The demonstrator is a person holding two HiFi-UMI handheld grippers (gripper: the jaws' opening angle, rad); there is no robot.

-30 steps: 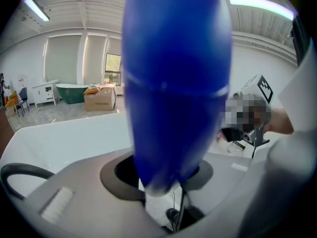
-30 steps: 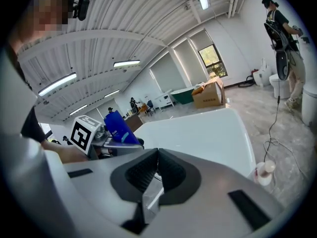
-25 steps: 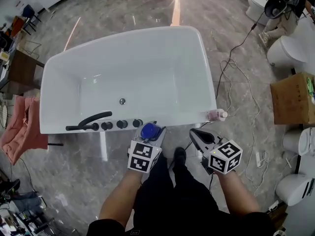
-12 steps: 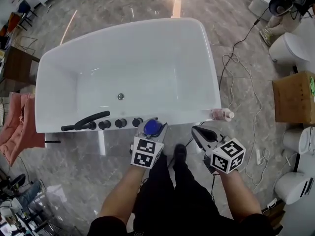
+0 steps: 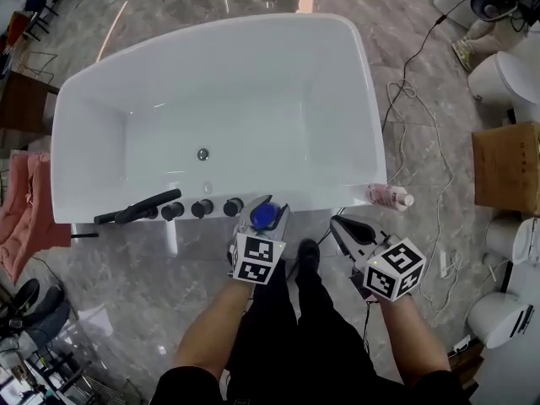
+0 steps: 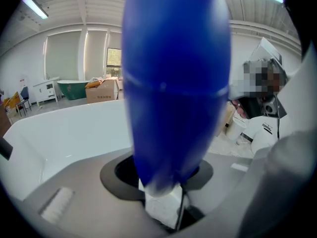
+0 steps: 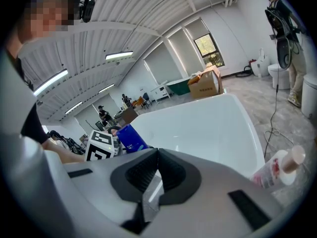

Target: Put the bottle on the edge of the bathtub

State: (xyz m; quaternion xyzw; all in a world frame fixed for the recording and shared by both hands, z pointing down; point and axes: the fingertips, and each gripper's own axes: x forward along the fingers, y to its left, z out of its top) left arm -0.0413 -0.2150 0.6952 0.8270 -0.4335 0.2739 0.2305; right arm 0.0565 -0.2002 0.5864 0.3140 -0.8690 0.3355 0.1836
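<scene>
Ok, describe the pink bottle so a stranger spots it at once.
Find the white bathtub and go to its near right corner, away from the black taps. The pink bottle lies on its side there, pale cap pointing right, unlike the upright blue bottle.

Glossy white bathtub [image 5: 253, 99], glossy blue plastic bottle [image 5: 263, 216], polished marbled floor [image 5: 126, 294], matt black tap [image 5: 143, 205]

Nothing legible. Faint pale print on the blue bottle [image 7: 130, 139], left of centre, right gripper view, too small to read.
</scene>
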